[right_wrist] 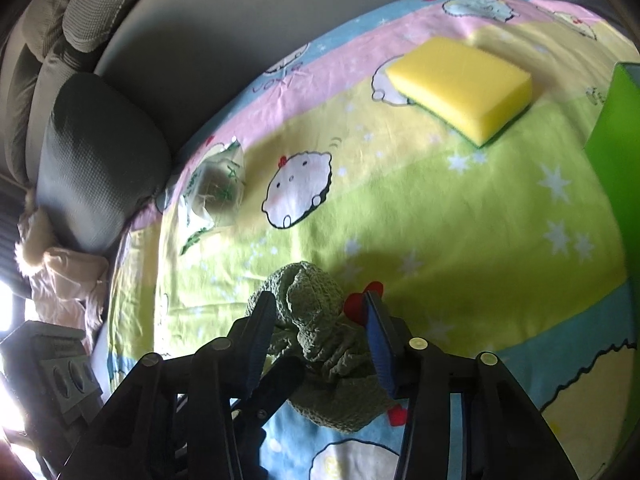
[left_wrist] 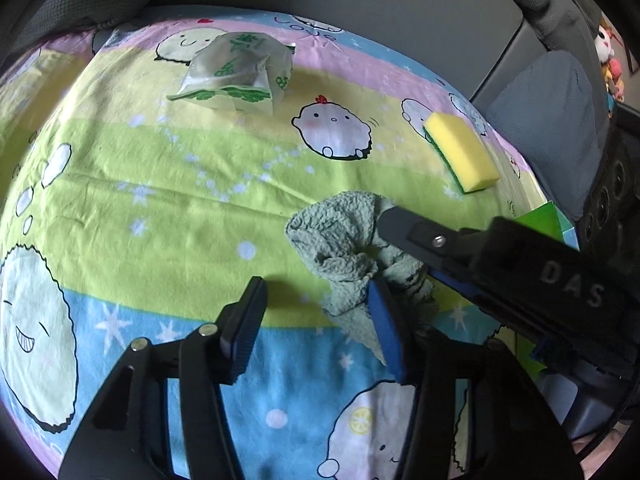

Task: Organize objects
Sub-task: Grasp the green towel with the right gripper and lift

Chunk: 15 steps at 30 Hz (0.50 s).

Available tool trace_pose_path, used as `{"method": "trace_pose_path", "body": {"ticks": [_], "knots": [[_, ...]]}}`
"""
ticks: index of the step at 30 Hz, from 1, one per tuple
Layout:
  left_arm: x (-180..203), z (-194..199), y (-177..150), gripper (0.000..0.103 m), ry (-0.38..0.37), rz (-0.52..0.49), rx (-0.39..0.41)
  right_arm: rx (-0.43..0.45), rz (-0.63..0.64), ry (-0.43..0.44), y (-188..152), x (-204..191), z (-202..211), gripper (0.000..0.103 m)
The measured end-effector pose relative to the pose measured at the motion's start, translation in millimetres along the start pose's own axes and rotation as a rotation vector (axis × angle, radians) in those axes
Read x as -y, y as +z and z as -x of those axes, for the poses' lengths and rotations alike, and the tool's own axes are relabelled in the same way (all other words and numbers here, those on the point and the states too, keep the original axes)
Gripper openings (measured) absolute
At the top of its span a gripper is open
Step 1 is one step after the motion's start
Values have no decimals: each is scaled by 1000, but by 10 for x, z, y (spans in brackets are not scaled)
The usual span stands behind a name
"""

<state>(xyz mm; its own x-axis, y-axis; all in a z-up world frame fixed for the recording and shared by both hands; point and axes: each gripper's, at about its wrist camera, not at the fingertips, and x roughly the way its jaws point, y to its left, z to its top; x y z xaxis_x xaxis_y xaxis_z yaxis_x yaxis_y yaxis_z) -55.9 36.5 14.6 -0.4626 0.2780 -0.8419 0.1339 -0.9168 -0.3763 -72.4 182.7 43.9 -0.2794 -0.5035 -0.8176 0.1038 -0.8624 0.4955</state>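
Here the green cloth (left_wrist: 352,256) lies bunched near the front right of the cartoon-print bedsheet (left_wrist: 160,184). The right tongs (right_wrist: 320,320) stand apart around it, cloth between the pads, not clamped. The left tongs (left_wrist: 320,312) are also apart, one pad touching the cloth. One yellow sponge (left_wrist: 460,152) sits near the right edge, one plastic bag (left_wrist: 236,72) near the far edge, a green box (right_wrist: 616,120) at the right. Bare sheet lies between them
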Motion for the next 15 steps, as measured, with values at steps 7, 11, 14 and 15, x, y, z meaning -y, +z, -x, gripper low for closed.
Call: {"method": "trace_pose_path", "body": {"ticks": [7,11,14,15], "knots": [[44,-26,4,25,-45,-6,-6,-27,0,48,-16,9,-81,29],[71,3,5,24,-52,-12,1,-30,-1,89,-30,-5,-52,27],[83,17,3,24,-52,-13,9,-20,13,104,-39,-55,-9,27],[86,30,3,24,-53,-14,15,-18,15,109,-38,-69,-3,27]]}}
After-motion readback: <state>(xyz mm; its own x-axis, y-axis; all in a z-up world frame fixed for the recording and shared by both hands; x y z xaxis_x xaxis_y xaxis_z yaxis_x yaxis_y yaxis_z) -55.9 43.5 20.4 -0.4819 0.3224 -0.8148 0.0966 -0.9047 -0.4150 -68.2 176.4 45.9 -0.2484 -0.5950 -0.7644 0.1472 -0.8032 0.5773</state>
